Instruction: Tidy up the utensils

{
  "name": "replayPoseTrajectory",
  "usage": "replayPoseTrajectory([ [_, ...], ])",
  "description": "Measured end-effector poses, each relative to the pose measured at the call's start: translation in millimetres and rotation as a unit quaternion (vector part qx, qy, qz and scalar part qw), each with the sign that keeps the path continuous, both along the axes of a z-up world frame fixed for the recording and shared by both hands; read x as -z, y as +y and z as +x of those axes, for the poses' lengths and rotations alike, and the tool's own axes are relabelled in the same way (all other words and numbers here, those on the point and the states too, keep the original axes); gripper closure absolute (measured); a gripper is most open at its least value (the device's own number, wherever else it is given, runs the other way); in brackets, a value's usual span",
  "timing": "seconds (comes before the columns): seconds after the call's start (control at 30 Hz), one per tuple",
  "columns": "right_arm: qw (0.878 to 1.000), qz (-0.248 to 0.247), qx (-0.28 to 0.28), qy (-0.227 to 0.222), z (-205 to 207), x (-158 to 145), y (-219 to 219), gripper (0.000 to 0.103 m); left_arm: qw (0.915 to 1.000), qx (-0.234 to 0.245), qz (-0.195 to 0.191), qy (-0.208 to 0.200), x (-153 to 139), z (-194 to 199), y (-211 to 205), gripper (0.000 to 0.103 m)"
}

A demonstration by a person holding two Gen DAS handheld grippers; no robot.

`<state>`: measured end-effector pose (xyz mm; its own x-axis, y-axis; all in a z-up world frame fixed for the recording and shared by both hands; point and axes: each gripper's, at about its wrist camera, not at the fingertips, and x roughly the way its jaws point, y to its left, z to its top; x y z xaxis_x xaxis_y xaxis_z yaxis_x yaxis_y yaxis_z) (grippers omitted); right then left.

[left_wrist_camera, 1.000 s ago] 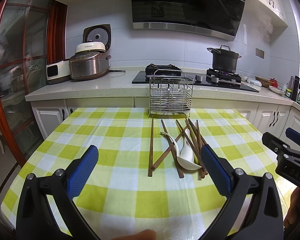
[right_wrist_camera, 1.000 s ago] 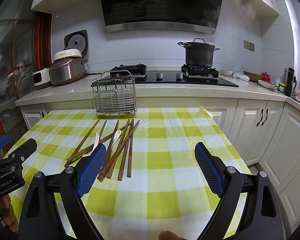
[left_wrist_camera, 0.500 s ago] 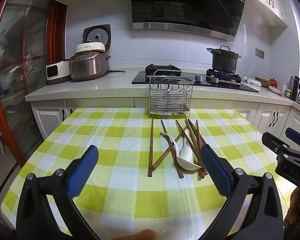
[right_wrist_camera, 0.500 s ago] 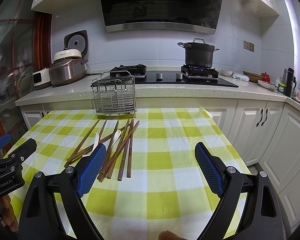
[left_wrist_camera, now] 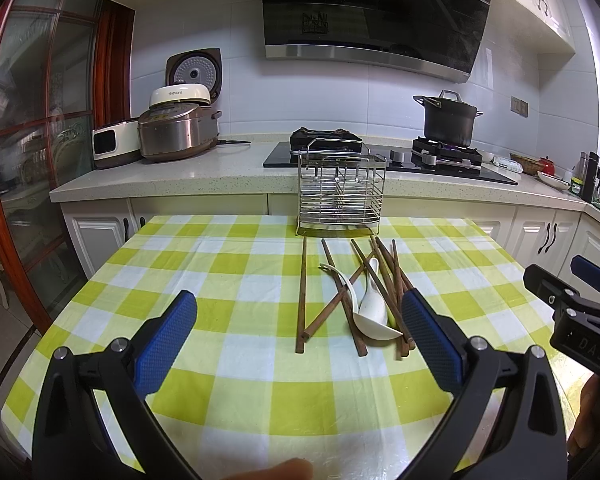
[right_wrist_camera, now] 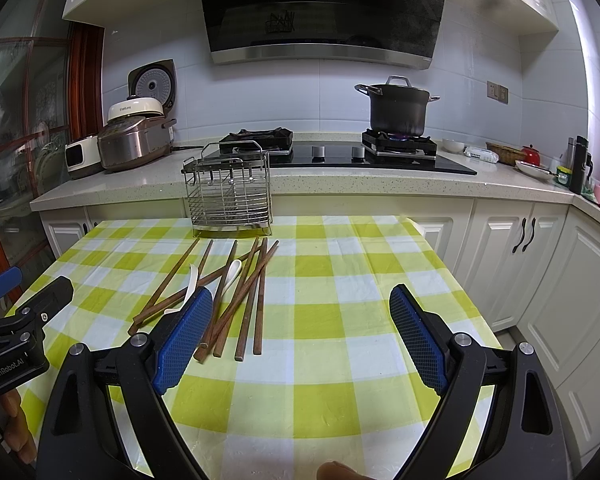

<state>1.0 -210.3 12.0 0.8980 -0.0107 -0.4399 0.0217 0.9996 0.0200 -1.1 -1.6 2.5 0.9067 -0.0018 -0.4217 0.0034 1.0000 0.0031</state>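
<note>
Both claws, left claw (left_wrist_camera: 296, 336) and right claw (right_wrist_camera: 300, 332), hung apart and empty at lower frame, presumably poised toward chopsticks (left_wrist_camera: 301, 292) and spoons (left_wrist_camera: 374, 316) below the rack (left_wrist_camera: 340, 196).

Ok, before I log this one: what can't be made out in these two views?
- Left wrist view: the chopsticks' near ends on the right, hidden behind the left hand-held gripper's finger.
- Right wrist view: the white spoon's bowl, hidden behind the right hand-held gripper's finger.
- Both views: the wire rack's inner compartments, too fine to tell.
- Both views: the pot's contents, under its lid.
</note>
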Motion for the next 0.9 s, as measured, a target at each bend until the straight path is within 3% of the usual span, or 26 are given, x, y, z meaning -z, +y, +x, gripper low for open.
replayPoseTrajectory([
  [0.37,1.000,0.000,0.003,0.013,3,4,-1,0.018,1.0000,0.001,0.000,0.007,2,4,0,0.004],
  [0.5,0.996,0.014,0.006,0.090,34,25,-8,0.018,0.9992,0.008,-0.005,0.038,11,24,11,0.004],
  [0.67,0.976,0.071,-0.009,0.208,95,61,-22,0.018,0.9952,0.017,-0.002,0.097,24,72,28,0.004],
  [0.77,0.965,0.112,-0.024,0.236,126,69,-24,0.018,0.9908,0.032,0.012,0.131,30,105,29,0.004],
  [0.9,0.963,0.116,-0.028,0.243,159,68,-21,0.018,0.9865,0.036,0.011,0.159,38,149,33,0.004],
])
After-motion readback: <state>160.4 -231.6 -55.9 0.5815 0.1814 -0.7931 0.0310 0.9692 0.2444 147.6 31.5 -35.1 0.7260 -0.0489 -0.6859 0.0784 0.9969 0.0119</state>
